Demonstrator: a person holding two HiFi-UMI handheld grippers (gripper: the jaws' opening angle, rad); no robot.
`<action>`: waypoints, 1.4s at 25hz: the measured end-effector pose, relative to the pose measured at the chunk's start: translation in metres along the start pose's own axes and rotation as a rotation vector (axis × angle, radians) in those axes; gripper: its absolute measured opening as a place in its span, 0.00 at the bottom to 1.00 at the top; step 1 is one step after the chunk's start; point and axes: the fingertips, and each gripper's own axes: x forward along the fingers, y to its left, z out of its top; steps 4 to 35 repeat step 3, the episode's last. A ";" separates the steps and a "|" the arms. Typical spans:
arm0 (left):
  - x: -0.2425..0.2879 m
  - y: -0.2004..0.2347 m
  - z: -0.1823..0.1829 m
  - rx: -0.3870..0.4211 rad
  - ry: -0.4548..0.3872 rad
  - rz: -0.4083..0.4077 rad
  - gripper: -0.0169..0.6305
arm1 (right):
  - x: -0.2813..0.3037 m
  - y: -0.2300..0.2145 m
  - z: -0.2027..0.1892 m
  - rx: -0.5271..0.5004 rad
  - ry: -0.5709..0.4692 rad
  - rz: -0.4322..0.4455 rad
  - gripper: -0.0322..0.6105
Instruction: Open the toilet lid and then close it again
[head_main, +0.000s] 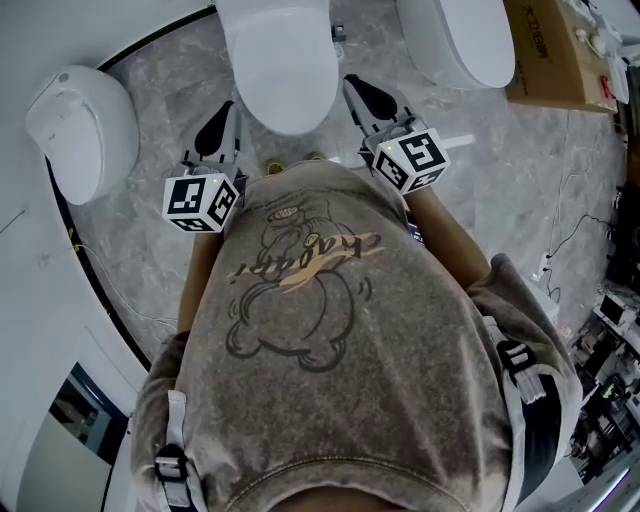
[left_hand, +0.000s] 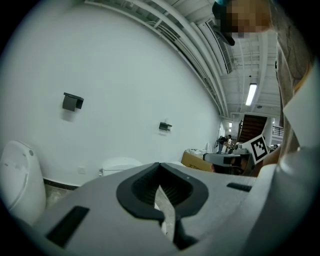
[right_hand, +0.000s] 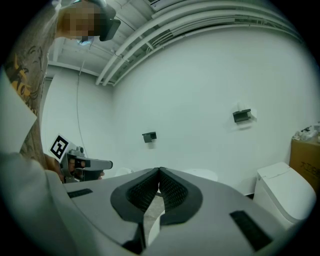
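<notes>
The white toilet (head_main: 280, 65) stands straight ahead of me in the head view, its lid lying flat and closed. My left gripper (head_main: 226, 112) hovers just off the bowl's left side and my right gripper (head_main: 352, 84) just off its right side; neither touches the lid. Both point forward, level with the wall. In the left gripper view the left gripper (left_hand: 160, 165) has its jaws pressed together with nothing between them. In the right gripper view the right gripper (right_hand: 159, 171) is likewise shut and holds nothing.
A second toilet (head_main: 85, 125) stands to the left and a third (head_main: 460, 35) to the right. A cardboard box (head_main: 550, 50) sits at the far right, with cables trailing over the grey marble floor (head_main: 500, 180). The white wall carries small black brackets (left_hand: 72, 101).
</notes>
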 end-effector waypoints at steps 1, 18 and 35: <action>-0.001 0.001 -0.001 -0.001 0.000 0.003 0.04 | 0.001 0.001 0.000 -0.003 0.000 0.007 0.09; -0.003 0.004 -0.001 0.001 0.000 0.008 0.04 | 0.003 0.004 0.001 -0.010 0.000 0.023 0.09; -0.003 0.004 -0.001 0.001 0.000 0.008 0.04 | 0.003 0.004 0.001 -0.010 0.000 0.023 0.09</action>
